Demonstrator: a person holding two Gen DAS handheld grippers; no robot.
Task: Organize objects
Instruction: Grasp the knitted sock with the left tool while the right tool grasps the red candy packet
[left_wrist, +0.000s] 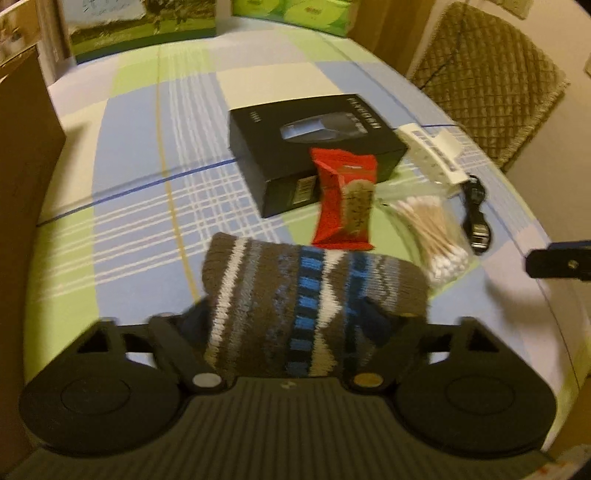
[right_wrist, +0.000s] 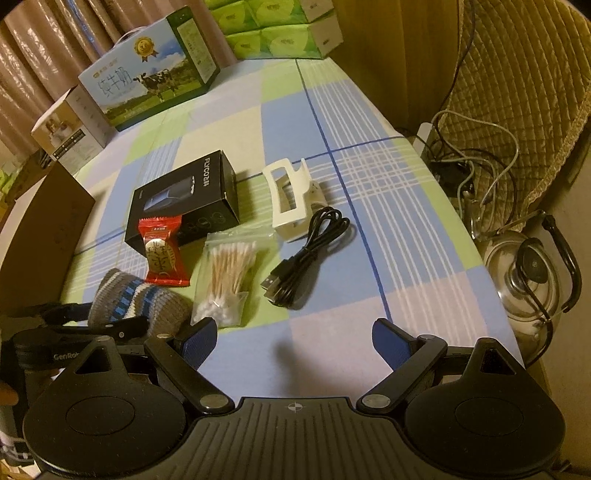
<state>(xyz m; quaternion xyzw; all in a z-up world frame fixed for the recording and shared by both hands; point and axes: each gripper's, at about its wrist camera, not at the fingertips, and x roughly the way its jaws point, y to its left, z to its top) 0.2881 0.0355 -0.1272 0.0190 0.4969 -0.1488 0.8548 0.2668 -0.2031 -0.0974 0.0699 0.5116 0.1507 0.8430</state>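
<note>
Two tools over desk (right_wrist: 369, 192): left tool (left_wrist: 291, 314) clamped on knitted sock (left_wrist: 314, 295); right tool (right_wrist: 295, 332) spread wide, empty, near cotton swabs (right_wrist: 229, 273).

The black box (right_wrist: 184, 199) is showing "FLYCO" along its side; the left hand-held gripper (right_wrist: 122, 325) body is reading "GenRob", cut off.

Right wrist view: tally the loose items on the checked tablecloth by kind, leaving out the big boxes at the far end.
Knitted sock: 1
Black product box: 1
Red snack packet: 1
Bag of cotton swabs: 1
White plastic holder: 1
Black USB cable: 1
Total: 6
</note>
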